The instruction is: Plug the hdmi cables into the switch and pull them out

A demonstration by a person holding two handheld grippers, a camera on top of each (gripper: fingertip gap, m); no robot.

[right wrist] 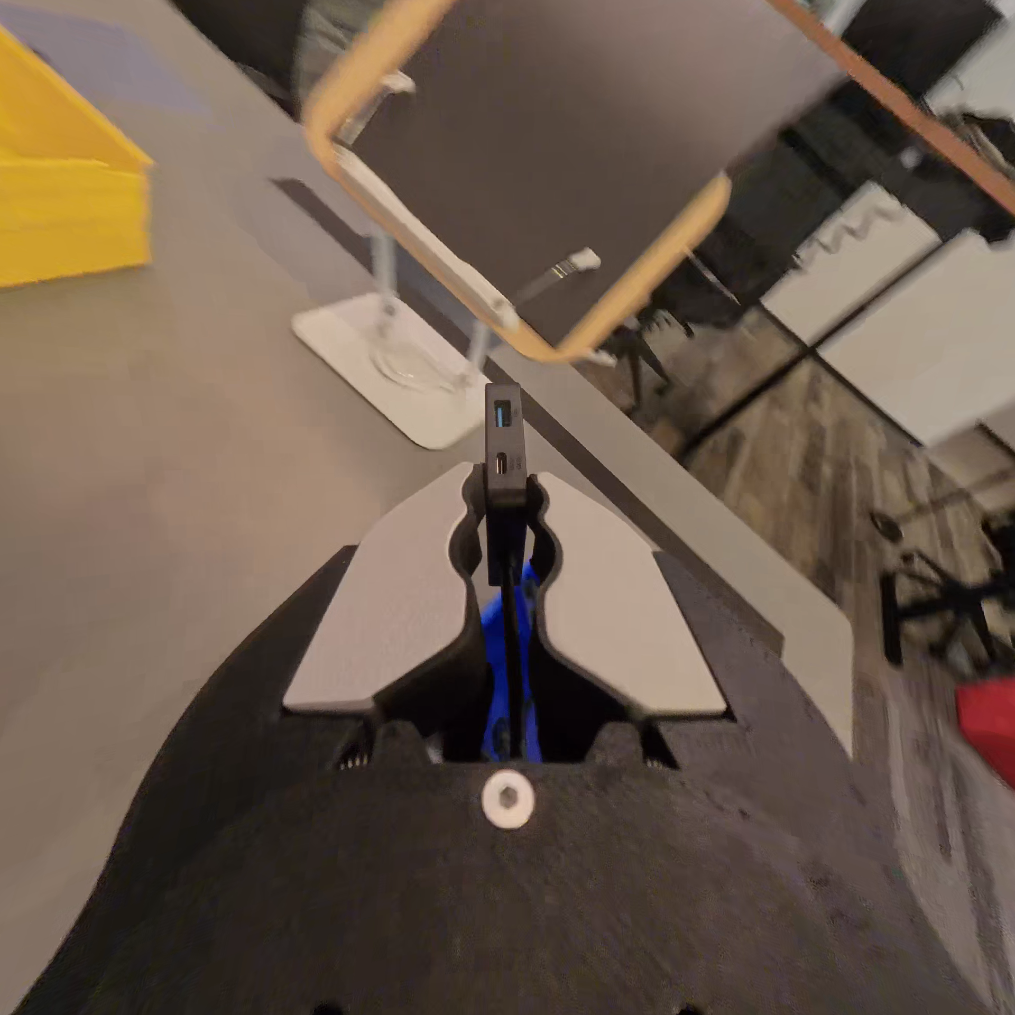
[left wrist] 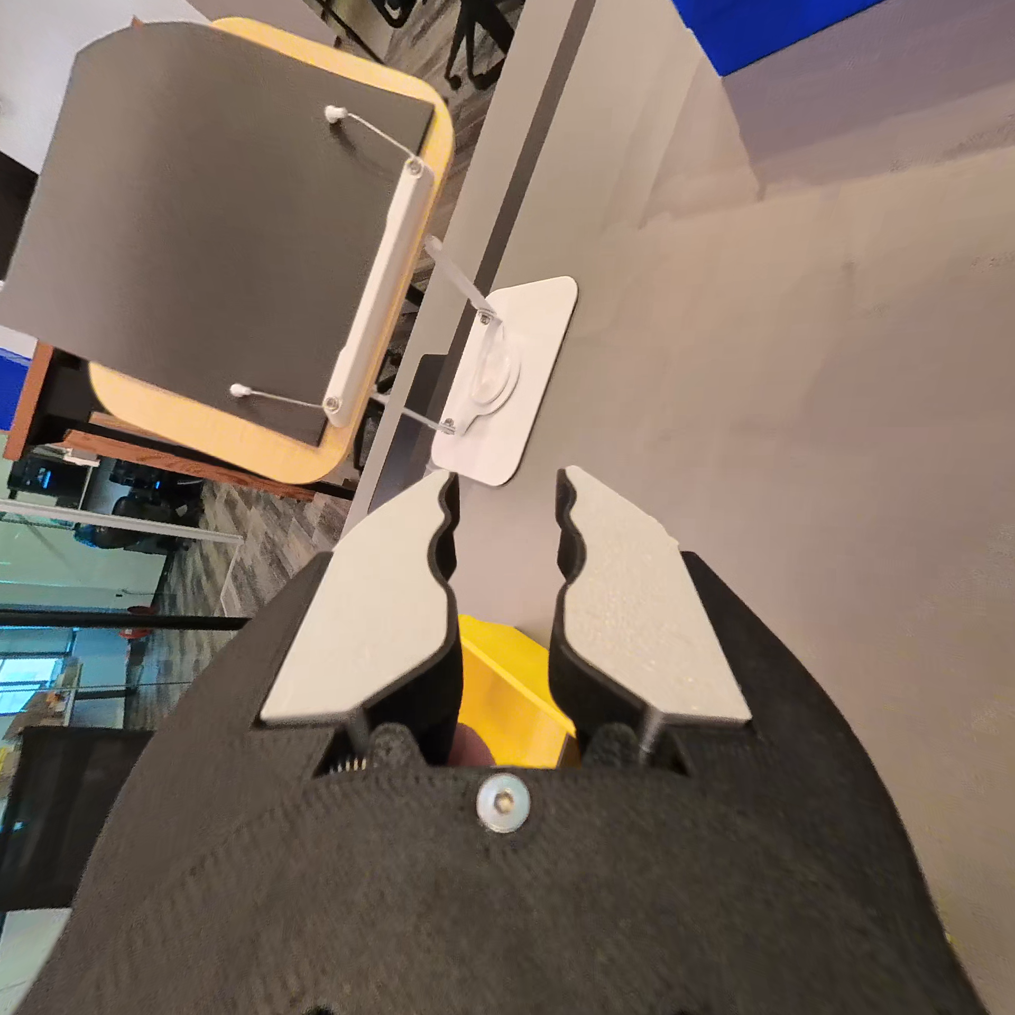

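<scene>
My right gripper [right wrist: 506, 479] is shut on a small black switch [right wrist: 504, 439], held edge-on above the grey table [right wrist: 165, 439]. The end of the switch sticks out past the fingertips and shows a blue port and a small oval port. Its thin black cable [right wrist: 512, 659] runs back between the fingers. My left gripper [left wrist: 505, 483] is open and empty, held over the grey table [left wrist: 769, 439] just short of a white stand base [left wrist: 505, 379]. No HDMI cable shows in either view.
A wood-framed board with a dark back [left wrist: 219, 219] stands on the white stand base at the table edge; it also shows in the right wrist view [right wrist: 549, 137]. A yellow bin [right wrist: 60, 181] sits on the table, also behind my left fingers [left wrist: 505, 686]. Office chairs [right wrist: 933, 604] stand beyond the edge.
</scene>
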